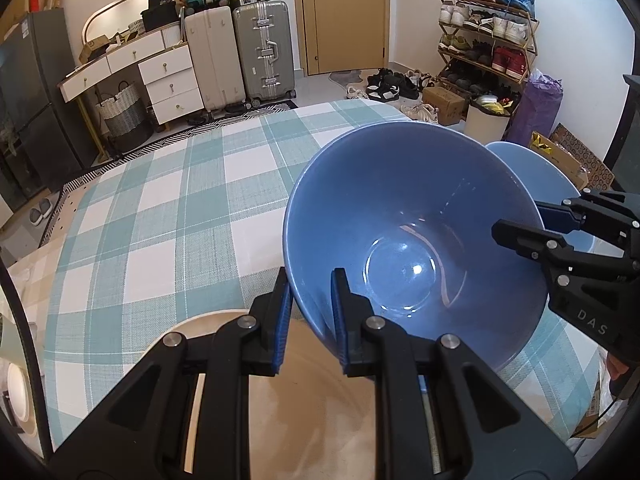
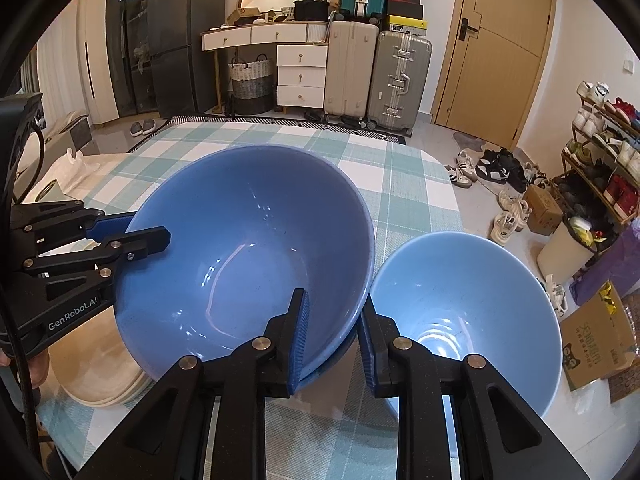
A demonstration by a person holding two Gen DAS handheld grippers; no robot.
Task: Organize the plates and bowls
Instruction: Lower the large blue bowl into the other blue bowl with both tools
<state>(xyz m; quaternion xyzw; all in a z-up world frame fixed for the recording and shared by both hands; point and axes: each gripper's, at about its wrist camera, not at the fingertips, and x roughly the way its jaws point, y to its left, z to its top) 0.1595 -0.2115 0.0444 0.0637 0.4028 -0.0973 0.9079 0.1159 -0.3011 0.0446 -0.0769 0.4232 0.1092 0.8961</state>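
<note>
Both clamped on the big blue bowl [image 2: 248,248], left hand-held gripper [image 1: 310,316] at its nine o'clock rim, right hand-held gripper [image 2: 334,332] at five; small bowl [image 2: 464,304] at three o'clock remains unstacked; plates [image 2: 96,364] already piled.

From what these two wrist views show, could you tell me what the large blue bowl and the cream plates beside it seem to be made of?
The large blue bowl looks like glazed ceramic: glossy, with sharp light reflections inside, though melamine cannot be ruled out. The cream plates look matte, with a faint speckle and stacked rims, perhaps stoneware or a wheat-fibre plastic; the views leave that open.
</note>
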